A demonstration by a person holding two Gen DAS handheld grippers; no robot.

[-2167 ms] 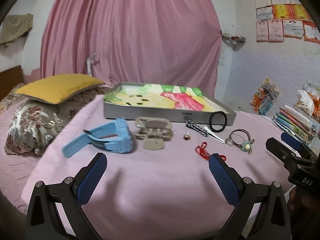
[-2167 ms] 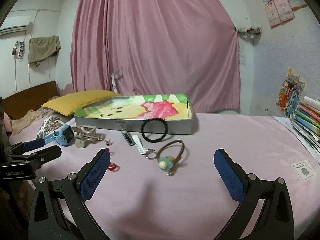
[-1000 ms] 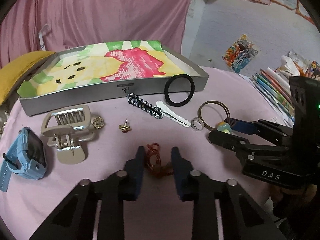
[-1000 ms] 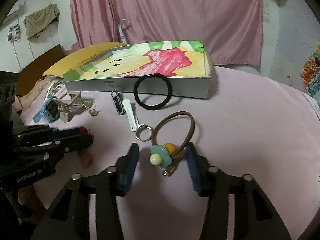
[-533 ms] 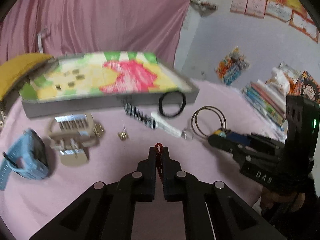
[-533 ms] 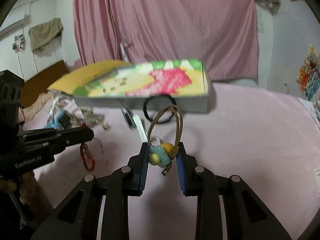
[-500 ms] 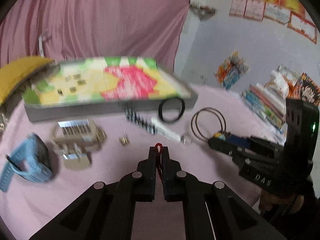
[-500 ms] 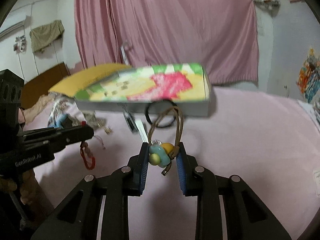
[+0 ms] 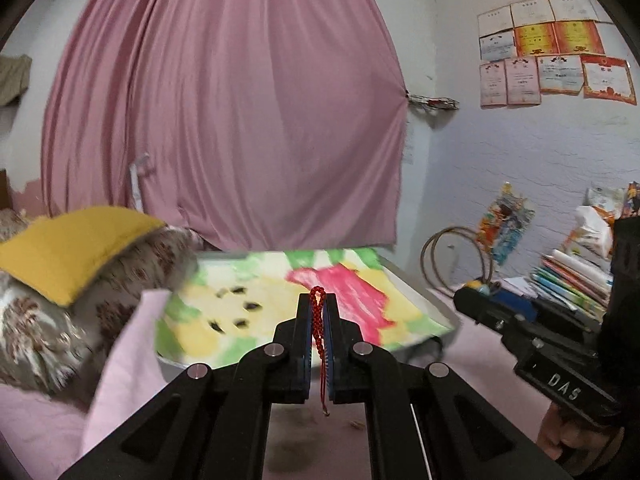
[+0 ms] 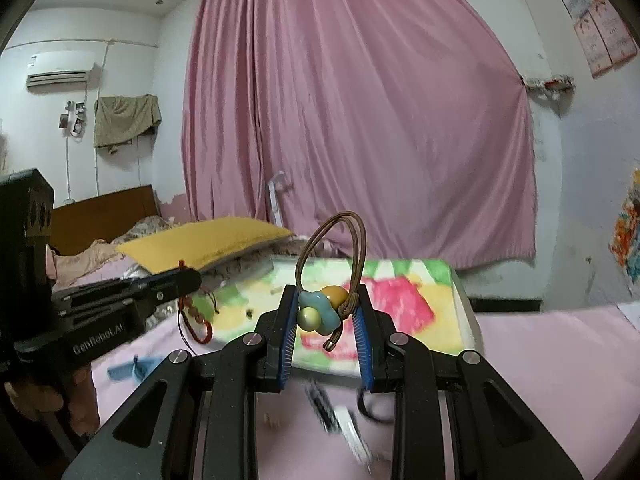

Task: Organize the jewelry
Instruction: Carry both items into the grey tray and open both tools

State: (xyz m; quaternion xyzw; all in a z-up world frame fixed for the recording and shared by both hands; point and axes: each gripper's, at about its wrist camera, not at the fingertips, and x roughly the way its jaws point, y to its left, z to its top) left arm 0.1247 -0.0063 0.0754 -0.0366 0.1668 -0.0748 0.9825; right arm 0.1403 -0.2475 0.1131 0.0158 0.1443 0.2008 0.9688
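Left wrist view: the left gripper is clenched on a red cord, which runs upright between its fingers; a small loop pokes out above the tips and a loose end hangs below them.
Cord from the right wrist view: the red cord dangles in a loop under the left gripper, in front of the near left corner of the tray.
Tray: a shallow grey tray with a bright yellow, green and pink picture inside lies on the pink bedspread, just past both grippers.
Right gripper: the right gripper grasps a brown hair tie by its blue and yellow beads, the elastic loop standing up above the fingers, in front of the tray.
Right gripper from the left: the right gripper shows beside the right edge of the tray, the hair tie rising above it.
Below the right gripper: blurred small items lie on the bedspread on the near side of the tray.
Left of the tray: a yellow pillow rests on a flowered one.
Behind the tray: a pink curtain.
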